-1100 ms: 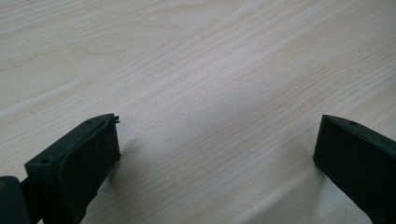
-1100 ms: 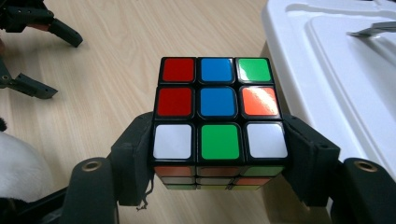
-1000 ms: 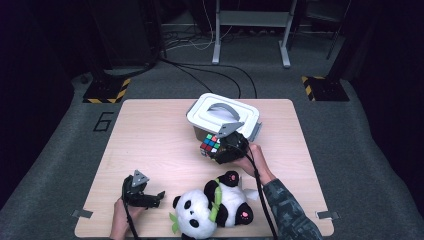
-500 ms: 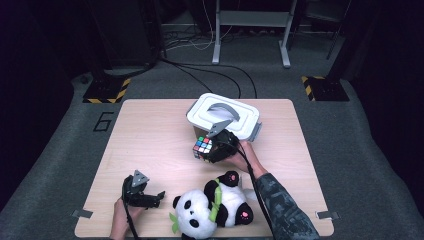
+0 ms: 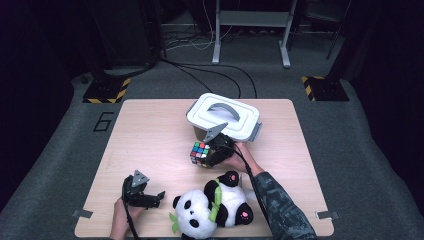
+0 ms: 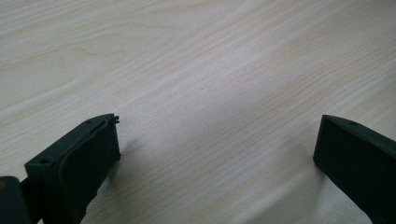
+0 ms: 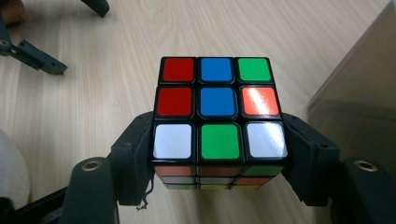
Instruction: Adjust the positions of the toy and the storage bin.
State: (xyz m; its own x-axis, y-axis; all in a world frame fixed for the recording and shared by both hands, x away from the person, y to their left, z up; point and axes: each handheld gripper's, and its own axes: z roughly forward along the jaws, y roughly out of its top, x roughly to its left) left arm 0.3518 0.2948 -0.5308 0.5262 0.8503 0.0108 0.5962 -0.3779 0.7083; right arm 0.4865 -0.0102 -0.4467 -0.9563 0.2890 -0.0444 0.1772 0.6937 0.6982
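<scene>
The right tongs have sunk toward the desk — still pinching the puzzle cube. The left tongs rest spread, holding nothing.

The right gripper, clamping the puzzle cube, has shifted left and apparently lower, away from the lidded box.

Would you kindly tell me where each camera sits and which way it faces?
High view: above the person's side, looking forward and down on the table; both forearms enter below.
Left gripper view: on the left gripper, facing bare tabletop between open jaws.
Right gripper view: on the right gripper, facing the cube it grips.
Shared: cube, in high and right gripper views.
</scene>
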